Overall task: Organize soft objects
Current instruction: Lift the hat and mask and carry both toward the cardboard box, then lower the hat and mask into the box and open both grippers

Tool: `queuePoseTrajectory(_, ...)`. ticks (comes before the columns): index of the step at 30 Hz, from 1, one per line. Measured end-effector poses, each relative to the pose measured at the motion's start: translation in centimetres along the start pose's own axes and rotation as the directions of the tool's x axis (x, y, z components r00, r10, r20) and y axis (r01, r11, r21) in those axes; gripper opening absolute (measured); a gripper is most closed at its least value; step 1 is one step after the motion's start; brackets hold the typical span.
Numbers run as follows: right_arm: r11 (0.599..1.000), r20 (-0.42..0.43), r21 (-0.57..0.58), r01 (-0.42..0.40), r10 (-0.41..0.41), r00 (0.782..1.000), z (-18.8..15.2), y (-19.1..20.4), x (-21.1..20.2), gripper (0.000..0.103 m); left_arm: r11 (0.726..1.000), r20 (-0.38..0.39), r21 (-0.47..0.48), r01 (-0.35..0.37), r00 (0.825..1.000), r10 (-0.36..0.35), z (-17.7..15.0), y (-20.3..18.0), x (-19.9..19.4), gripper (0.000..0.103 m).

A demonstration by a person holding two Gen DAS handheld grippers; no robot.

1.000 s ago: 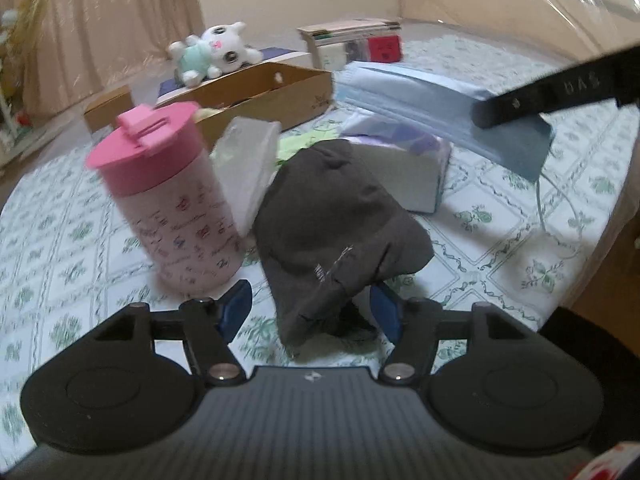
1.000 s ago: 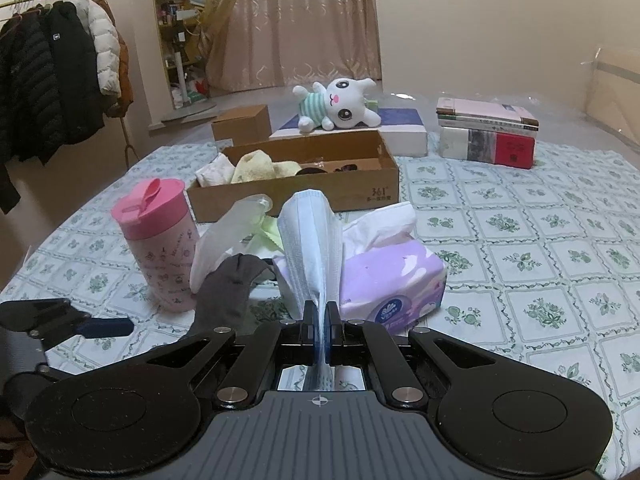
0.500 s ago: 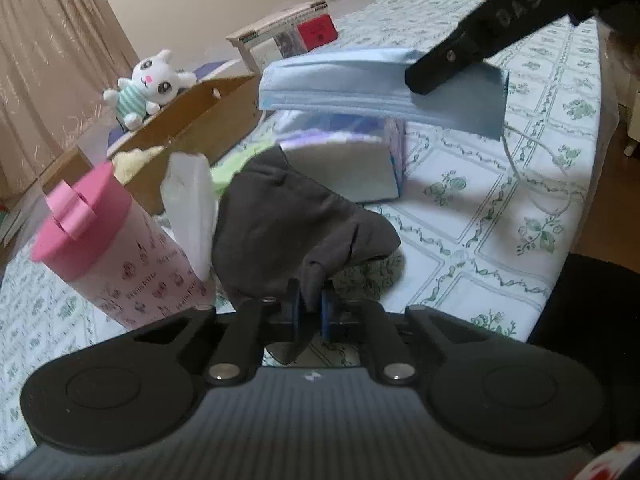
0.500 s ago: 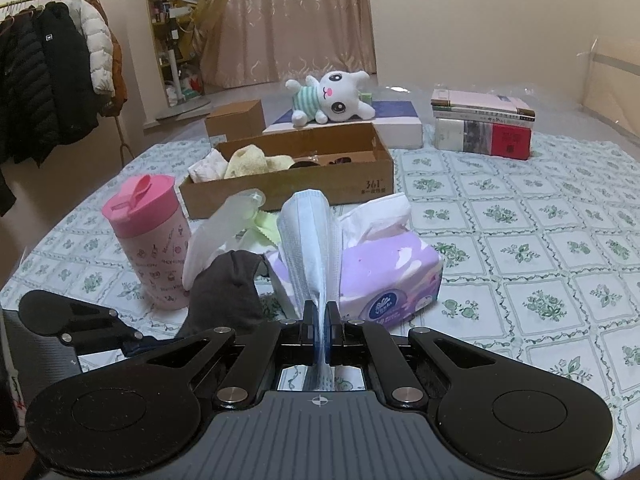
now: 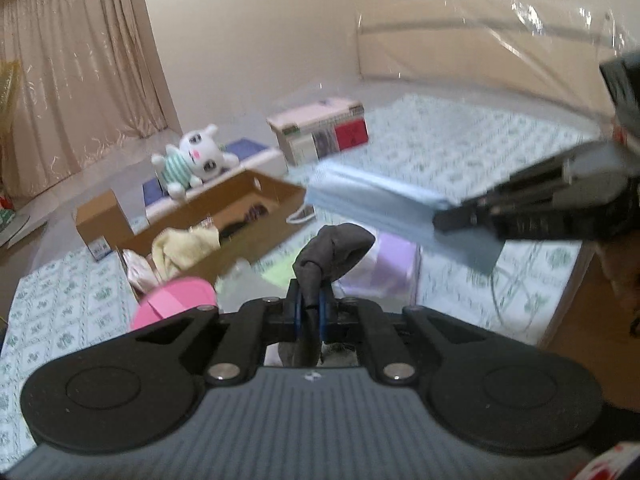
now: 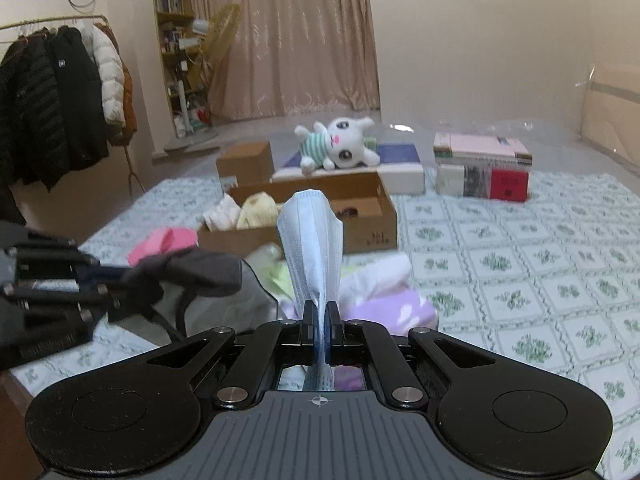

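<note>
Task is partway, by my read. The cardboard box (image 6: 372,216) near the table's far edge already holds a white cloth (image 6: 222,212) and a yellow cloth (image 6: 258,210) at its left end, plus something dark further right (too blurred to name). Both items in hand are not yet boxed.

Left gripper (image 5: 309,314): jaws together, clamped on the dark grey fabric (image 5: 334,248), lifted off the table (image 6: 520,264), short of the box.

Pink cup (image 6: 162,242), green cloth (image 6: 280,274) and purple tissue pack (image 6: 384,304) sit on the table in front of the box; the green cloth looks left to do.

Right gripper (image 6: 321,322): jaws together, clamped on the blue face mask (image 6: 314,240), held edge-up over the tissue pack.
</note>
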State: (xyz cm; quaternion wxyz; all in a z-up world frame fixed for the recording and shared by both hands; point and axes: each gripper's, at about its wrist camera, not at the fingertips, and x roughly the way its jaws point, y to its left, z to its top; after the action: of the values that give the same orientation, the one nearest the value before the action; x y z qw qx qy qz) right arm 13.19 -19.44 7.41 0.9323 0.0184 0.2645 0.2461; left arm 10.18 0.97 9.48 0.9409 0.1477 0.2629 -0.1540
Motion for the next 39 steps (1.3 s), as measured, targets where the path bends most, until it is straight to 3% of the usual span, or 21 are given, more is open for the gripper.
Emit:
queuePoseTrajectory(10, 1.000, 0.038, -0.003, -0.024, 0.024, 0.999, 3.0, 0.3, -0.7, 0.003, 1.000, 0.067, 0.009, -0.003, 0.998, 0.003, 4.8, 2.7, -2.3, 0.007)
queuePoseTrajectory(18, 0.998, 0.035, 0.025, -0.057, 0.056, 0.998, 7.0, -0.8, 2.3, 0.003, 1.000, 0.090, 0.006, -0.019, 0.996, 0.018, 9.0, 6.8, -0.9, 0.007)
queuePoseTrajectory(28, 0.997, -0.015, -0.007, -0.073, 0.073, 0.997, 13.3, -2.0, 10.0, 0.003, 0.998, 0.028, -0.015, -0.061, 0.998, 0.062, 12.3, 13.9, 5.3, 0.007)
queuePoseTrajectory(39, 0.995, -0.148, -0.036, -0.089, 0.083, 0.985, 17.1, -3.2, 22.6, 0.003, 0.991, -0.061, 0.018, -0.133, 0.989, 0.134, 11.7, 19.7, 15.5, 0.007)
